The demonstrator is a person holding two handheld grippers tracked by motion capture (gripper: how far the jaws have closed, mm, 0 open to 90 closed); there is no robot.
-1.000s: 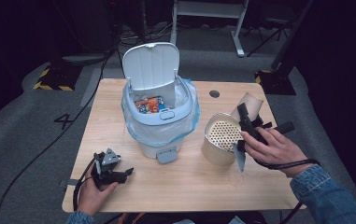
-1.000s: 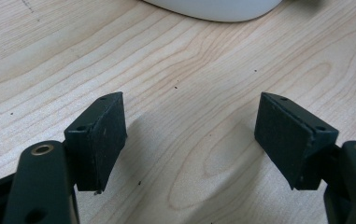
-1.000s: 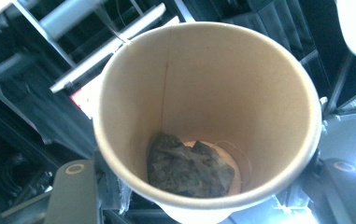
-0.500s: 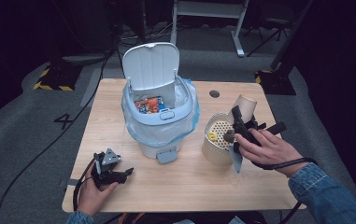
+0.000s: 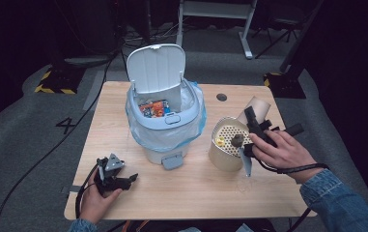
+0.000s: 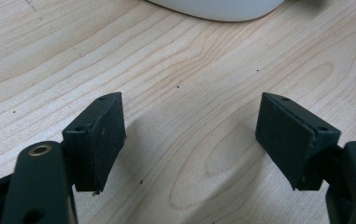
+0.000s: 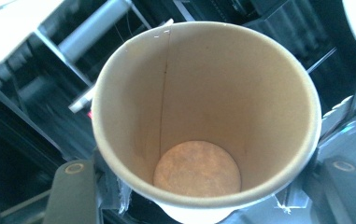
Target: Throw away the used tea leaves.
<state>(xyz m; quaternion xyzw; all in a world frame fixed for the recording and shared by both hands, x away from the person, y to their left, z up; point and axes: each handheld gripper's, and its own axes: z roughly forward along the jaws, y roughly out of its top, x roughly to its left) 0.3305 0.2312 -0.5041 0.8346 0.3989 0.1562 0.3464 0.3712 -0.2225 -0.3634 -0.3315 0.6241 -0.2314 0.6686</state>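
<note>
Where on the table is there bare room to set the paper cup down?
Bare wood runs along the near edge of the table, between the left gripper and the right hand. The far left corner beside the bin is free too. Around the perforated container it is crowded.

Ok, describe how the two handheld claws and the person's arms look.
Both are black. The left claw carries a grey three-cornered plate and trails a black cable; in its own view its jaws end in flat, rectangular, matte pads with small screw holes. The right claw also trails a black cable. The right arm wears a blue denim sleeve.
</note>
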